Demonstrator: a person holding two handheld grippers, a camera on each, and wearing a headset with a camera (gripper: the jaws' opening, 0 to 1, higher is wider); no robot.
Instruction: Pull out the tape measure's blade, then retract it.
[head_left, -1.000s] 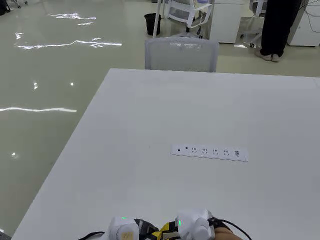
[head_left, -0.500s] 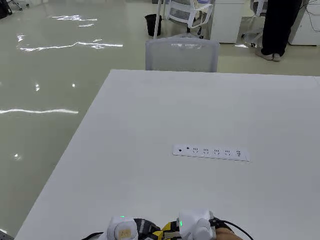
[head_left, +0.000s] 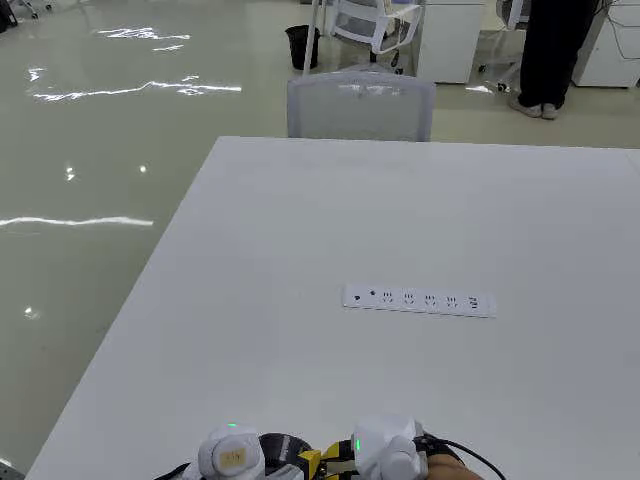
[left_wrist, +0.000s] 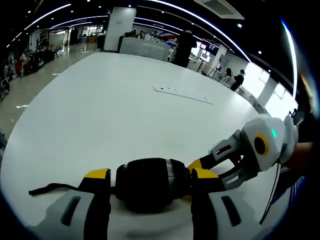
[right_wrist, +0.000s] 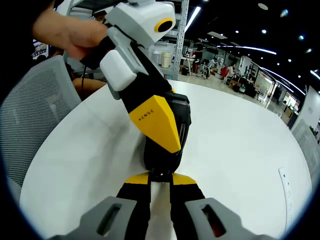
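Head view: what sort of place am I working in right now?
Probably an open-plan office or lab: a big white table carrying a power strip, a grey mesh office chair at its far edge, and a wide glossy floor beyond.

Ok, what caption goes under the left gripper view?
Left gripper clamps the black tape measure while the right gripper pinches its end.

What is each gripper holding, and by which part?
The left gripper clamps the tape measure across its black case. The right gripper is shut at the case's edge, probably on the blade tip.
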